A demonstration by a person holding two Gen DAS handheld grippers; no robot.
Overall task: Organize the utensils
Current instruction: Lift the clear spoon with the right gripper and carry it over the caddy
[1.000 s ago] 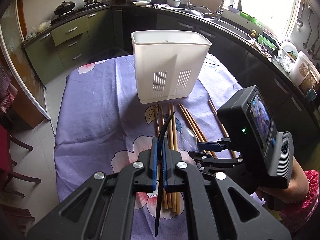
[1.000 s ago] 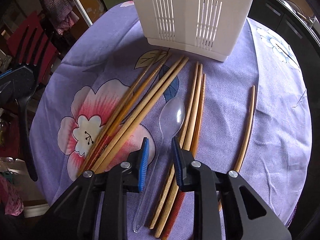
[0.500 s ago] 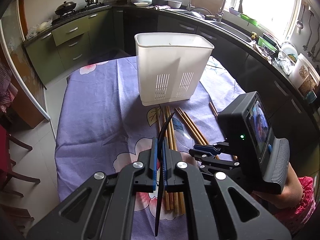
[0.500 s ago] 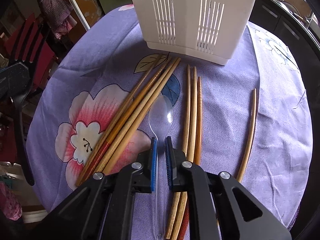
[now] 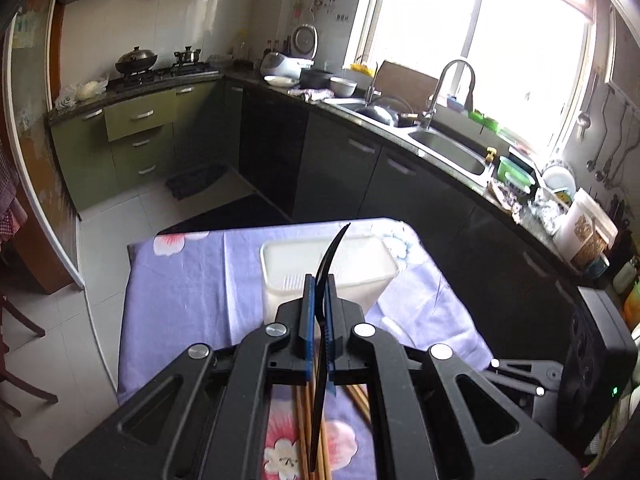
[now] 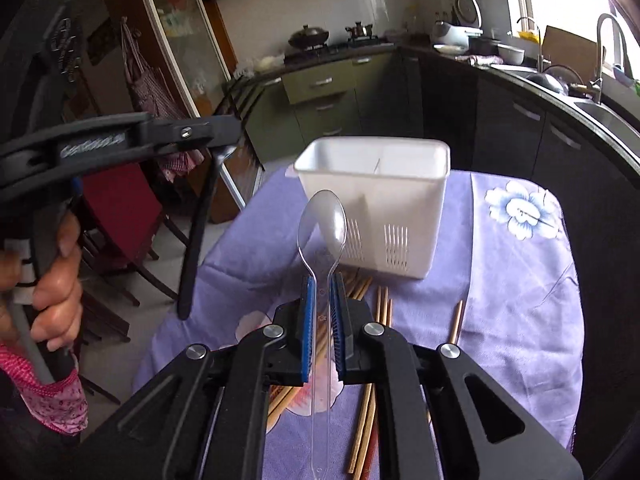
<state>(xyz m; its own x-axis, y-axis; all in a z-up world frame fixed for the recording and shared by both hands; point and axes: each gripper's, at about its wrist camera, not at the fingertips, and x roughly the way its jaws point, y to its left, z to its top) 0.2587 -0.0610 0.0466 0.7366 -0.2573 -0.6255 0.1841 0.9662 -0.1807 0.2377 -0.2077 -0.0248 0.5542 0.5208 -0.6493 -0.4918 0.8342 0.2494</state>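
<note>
Both grippers were clamped, left gripper (image 5: 318, 280) on a black utensil (image 5: 326, 264), right gripper (image 6: 323, 280) on a clear spoon (image 6: 323, 220), above chopsticks (image 6: 382, 308) lying before the white caddy (image 6: 384, 216) near the table's far edge.

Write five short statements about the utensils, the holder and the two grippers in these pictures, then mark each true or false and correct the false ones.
1. The right gripper is shut on a clear plastic spoon. True.
2. The left gripper is open and holds nothing. False: it is shut on a black plastic fork.
3. The white utensil holder stands upright on the purple floral tablecloth. True.
4. All the wooden chopsticks are already in the holder. False: they lie on the tablecloth in front of it.
5. The spoon's bowl lies flat on the tablecloth. False: it is held up in the air, in front of the holder.
</note>
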